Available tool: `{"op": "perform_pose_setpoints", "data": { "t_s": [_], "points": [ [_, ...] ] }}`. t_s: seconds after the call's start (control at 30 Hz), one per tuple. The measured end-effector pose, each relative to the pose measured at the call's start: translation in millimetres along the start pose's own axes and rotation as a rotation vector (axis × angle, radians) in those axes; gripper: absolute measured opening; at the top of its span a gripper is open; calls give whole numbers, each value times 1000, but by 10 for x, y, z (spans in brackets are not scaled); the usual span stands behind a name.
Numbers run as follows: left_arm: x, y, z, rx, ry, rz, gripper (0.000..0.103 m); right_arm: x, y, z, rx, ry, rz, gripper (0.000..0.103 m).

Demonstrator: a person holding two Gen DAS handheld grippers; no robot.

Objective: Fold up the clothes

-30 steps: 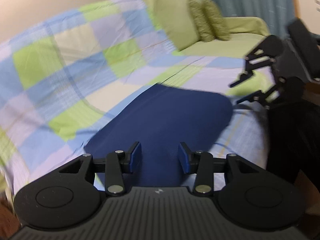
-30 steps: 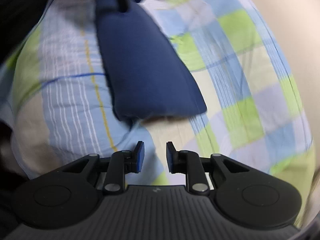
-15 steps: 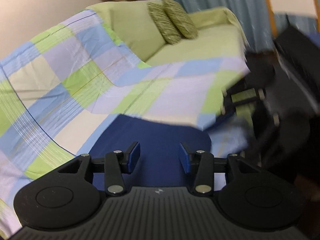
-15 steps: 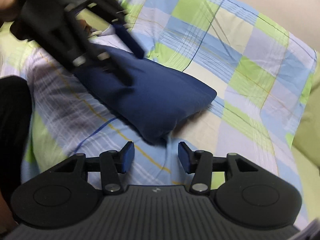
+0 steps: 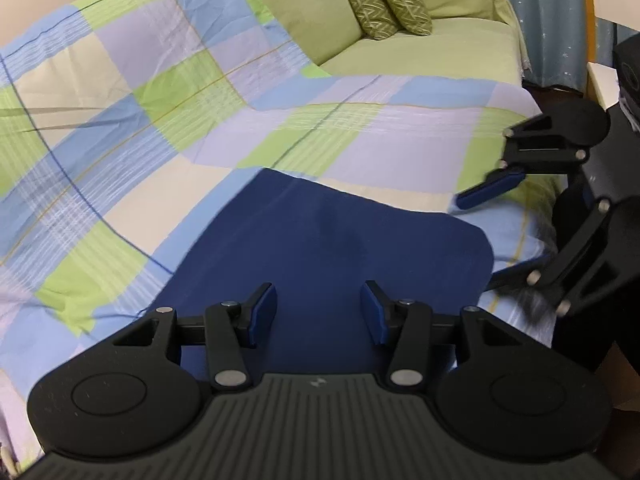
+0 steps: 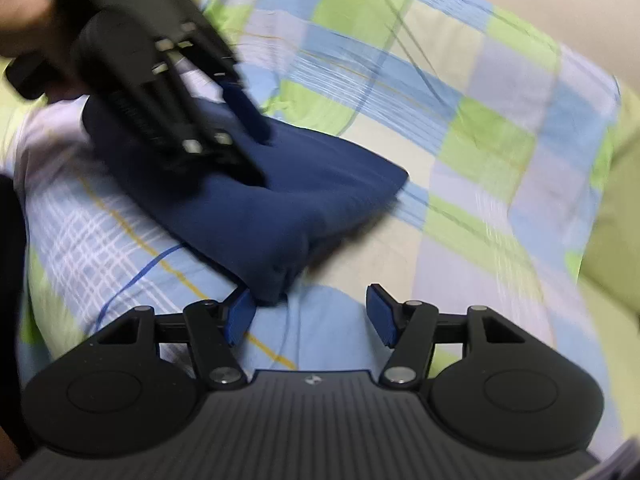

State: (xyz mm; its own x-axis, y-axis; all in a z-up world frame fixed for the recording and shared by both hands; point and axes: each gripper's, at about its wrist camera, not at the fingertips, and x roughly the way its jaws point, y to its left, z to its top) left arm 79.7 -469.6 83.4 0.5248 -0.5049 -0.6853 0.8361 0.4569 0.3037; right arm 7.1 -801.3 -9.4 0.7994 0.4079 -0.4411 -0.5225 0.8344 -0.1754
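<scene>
Since a second ago my right gripper [image 6: 312, 314] has rolled upright and its jaws have just been opening; they now stand wide, with only the near corner of the navy garment [image 6: 256, 216] poking in just beside the left pad [image 6: 240, 316], not pinched. My left gripper [image 5: 318, 312] has slid across the garment, its jaws having widened a little too; they gape over the navy cloth with nothing clamped between them.

Starting nearest, I see the garment [image 5: 320, 248] from the left wrist as a flat, smooth, dark blue panel, folded into a compact slab with a rounded corner on its right side and a faint crease down its middle. From the right wrist it looks thicker, a plump layered wedge whose near corner shows stacked fold edges. It lies on the checked sheet [image 5: 140, 128] of blue, green, lilac and cream squares, near the sheet's front edge. Beyond the garment the sheet runs on to a plain green cover [image 5: 420, 48], and past that stand two patterned green cushions [image 5: 380, 0]. A hand [image 6: 24, 16] grips the left tool, blurred.
</scene>
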Motion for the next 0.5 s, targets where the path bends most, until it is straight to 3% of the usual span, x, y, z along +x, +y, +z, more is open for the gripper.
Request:
{"op": "perform_pose_setpoints", "data": {
  "t_s": [0.1,0.23,0.37,0.5],
  "points": [
    [-72,296,-52,-65,-7,95,54,-124,-303,-33,149,-12,69,53],
    [-150,695,-292,-228,11,203,54,-234,-642,-77,278,-56,110,53],
    [-263,877,-509,-362,0,235,54,-7,-1052,15,566,-142,263,53],
    [-268,828,-638,-361,-3,223,54,505,-1181,225,699,-116,353,53]
  ]
}}
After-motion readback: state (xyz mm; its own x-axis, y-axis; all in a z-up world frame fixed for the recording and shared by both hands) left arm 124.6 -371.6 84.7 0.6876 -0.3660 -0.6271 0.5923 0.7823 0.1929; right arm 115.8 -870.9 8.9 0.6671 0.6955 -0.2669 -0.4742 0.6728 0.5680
